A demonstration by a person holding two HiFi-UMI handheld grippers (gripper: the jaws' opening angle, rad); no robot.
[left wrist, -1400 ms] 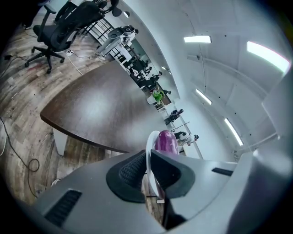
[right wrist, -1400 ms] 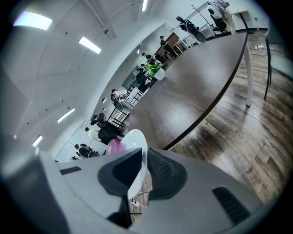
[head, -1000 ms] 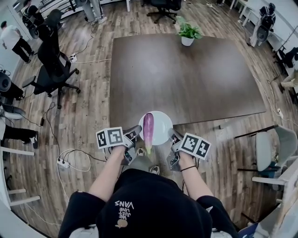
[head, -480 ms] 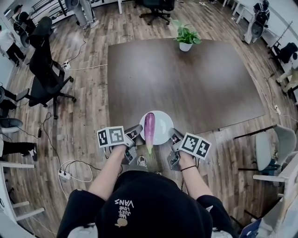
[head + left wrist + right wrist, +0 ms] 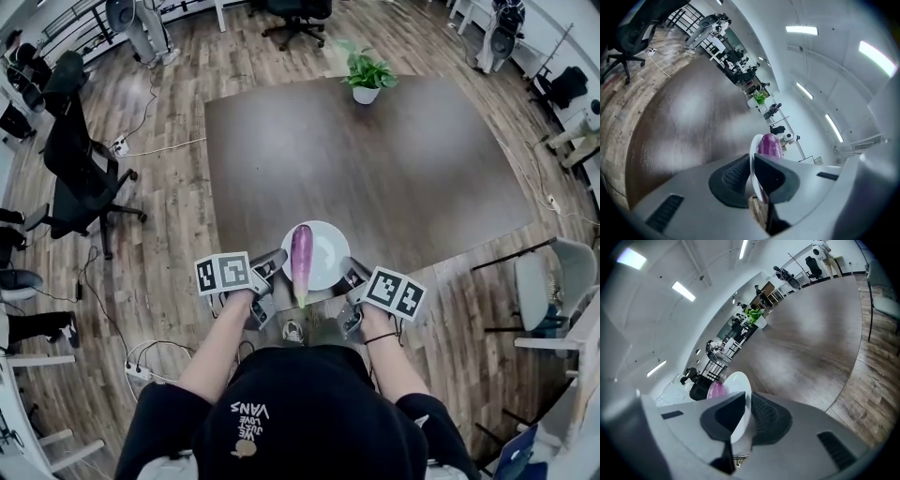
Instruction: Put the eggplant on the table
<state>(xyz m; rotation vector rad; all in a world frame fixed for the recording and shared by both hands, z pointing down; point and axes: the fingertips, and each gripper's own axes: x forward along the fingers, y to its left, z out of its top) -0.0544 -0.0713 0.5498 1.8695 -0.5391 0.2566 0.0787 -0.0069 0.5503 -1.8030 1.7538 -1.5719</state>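
Observation:
A purple eggplant (image 5: 300, 259) with a green stem lies on a white plate (image 5: 324, 253), held in the air over the near edge of the dark brown table (image 5: 375, 159). My left gripper (image 5: 272, 267) is shut on the plate's left rim, and my right gripper (image 5: 351, 277) is shut on its right rim. In the left gripper view the plate (image 5: 753, 159) stands edge-on between the pads, with the eggplant (image 5: 769, 145) behind it. The right gripper view shows the plate (image 5: 738, 401) pinched the same way and the eggplant (image 5: 716, 390) pink at its left.
A potted green plant (image 5: 365, 75) stands at the table's far edge. Black office chairs (image 5: 75, 178) stand on the wood floor at the left, a grey chair (image 5: 553, 291) at the right. Cables and a power strip (image 5: 141, 370) lie on the floor near my left side.
Both grippers have carried the plate with the eggplant forward; the table's near edge now lies under the plate. The grips are unchanged.

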